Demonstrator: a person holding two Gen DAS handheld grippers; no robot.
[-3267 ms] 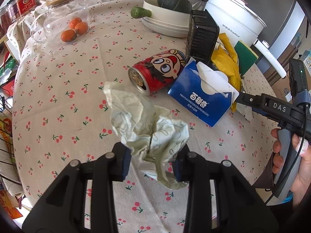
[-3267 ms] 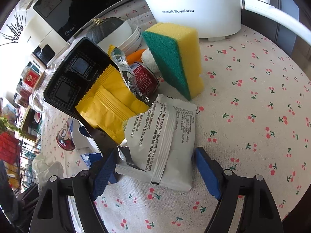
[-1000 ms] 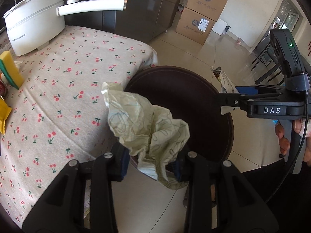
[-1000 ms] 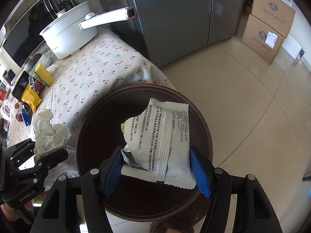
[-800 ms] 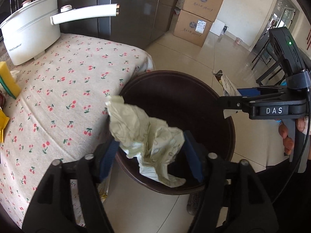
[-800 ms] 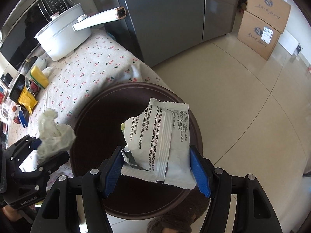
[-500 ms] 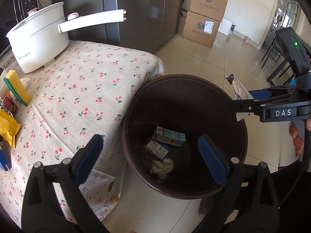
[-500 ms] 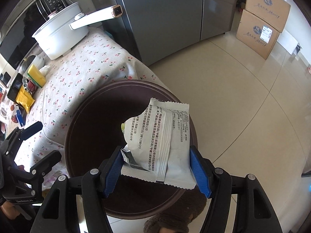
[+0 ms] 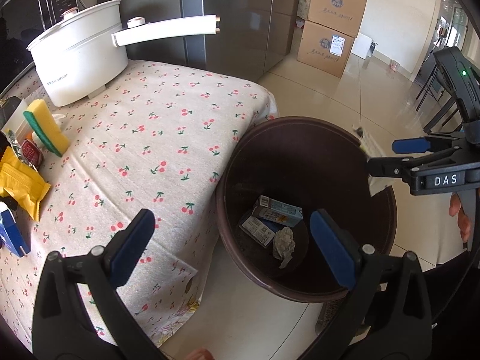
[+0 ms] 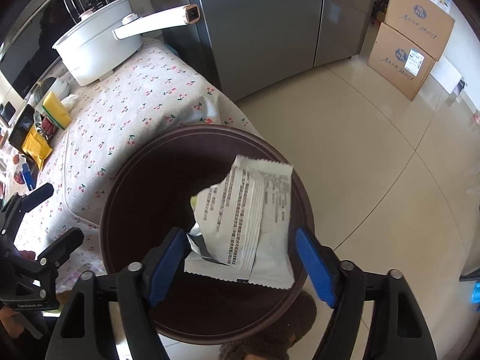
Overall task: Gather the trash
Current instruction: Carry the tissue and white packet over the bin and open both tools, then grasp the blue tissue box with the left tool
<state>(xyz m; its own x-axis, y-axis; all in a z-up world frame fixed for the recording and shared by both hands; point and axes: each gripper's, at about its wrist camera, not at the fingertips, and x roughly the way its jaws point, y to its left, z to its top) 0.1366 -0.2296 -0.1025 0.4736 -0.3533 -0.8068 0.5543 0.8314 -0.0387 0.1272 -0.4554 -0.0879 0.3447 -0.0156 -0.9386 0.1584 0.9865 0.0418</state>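
Glossy beige floor tiles (image 10: 375, 156) run under a dark brown round trash bin (image 9: 303, 289) that stands just beside the corner of a table draped in a cherry-print cloth (image 9: 156, 132). Over the bin's mouth, the white snack wrapper (image 10: 249, 225) sits between the blue pads of the right gripper (image 10: 240, 264); those jaws have just been opening, and the far pad stands clear of the packet, while the near pad is at most brushing its torn silver corner, so the packet is let go. It is tilted and slightly blurred, above the bin's dark inside.

Ahead of and below the left gripper (image 9: 234, 246), whose jaws have just been opening and now stand spread wide with nothing between them, the crumpled paper wad (image 9: 283, 241) lies on the bin's bottom. It rests against a small carton (image 9: 277, 213) and a flat printed pack (image 9: 256, 231), which lie just beyond it.

From the left wrist view, the right gripper (image 9: 381, 157) reaches in over the bin's far rim at the right, a fingertip of the hand holding it showing at the picture's edge.

Farther off to the left gripper's left, on the cloth, stand a white electric pot (image 9: 78, 63) with a long handle, a yellow and green sponge (image 9: 45, 127), a red can (image 9: 30, 154), a yellow packet (image 9: 21, 186) and a blue tissue pack (image 9: 12, 234). Beyond the table are grey cabinet doors (image 9: 237, 21) and two stacked cardboard boxes (image 9: 330, 27).
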